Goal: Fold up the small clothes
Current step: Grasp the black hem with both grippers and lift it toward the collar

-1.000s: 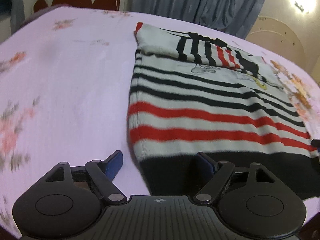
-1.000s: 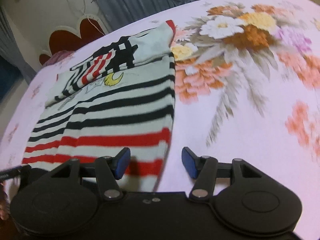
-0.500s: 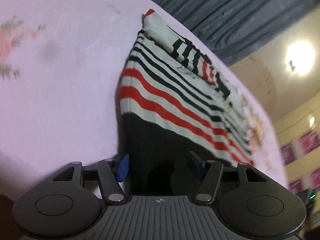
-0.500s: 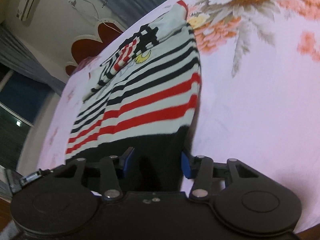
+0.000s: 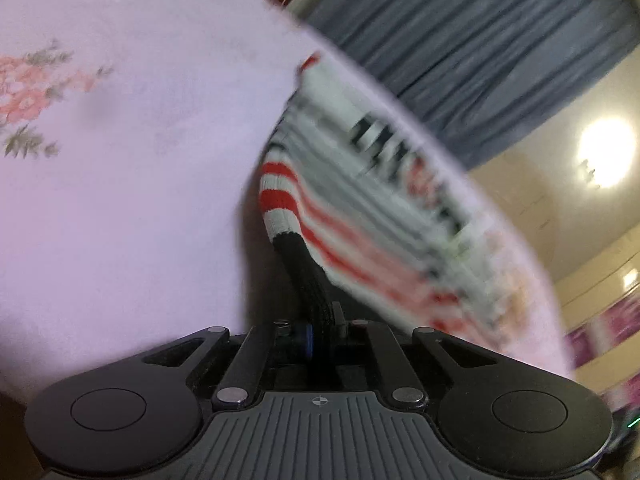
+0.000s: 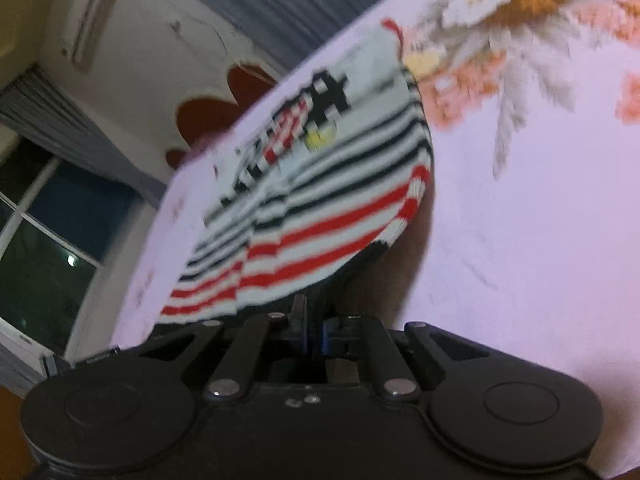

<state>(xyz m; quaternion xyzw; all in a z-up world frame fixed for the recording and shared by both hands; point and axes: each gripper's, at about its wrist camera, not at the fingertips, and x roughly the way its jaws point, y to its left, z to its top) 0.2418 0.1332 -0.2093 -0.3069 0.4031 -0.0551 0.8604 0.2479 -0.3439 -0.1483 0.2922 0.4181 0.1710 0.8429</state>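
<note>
A small knitted sweater (image 5: 360, 216) with white, black and red stripes and a black hem lies on a pink floral bed sheet (image 5: 120, 200). My left gripper (image 5: 318, 330) is shut on the black hem at the sweater's left corner and lifts it off the sheet. In the right wrist view the sweater (image 6: 320, 216) shows its folded sleeves at the far end. My right gripper (image 6: 314, 334) is shut on the hem at the right corner, which is also raised. Both views are blurred by motion.
The bed sheet (image 6: 540, 220) carries large flower prints to the right of the sweater. Grey curtains (image 5: 460, 48) hang behind the bed. A red scalloped headboard (image 6: 224, 108) and a dark window (image 6: 44, 240) are at the left.
Both grippers closed from open onto the sweater's black hem, one at each bottom corner, and have lifted the hem up off the sheet.
</note>
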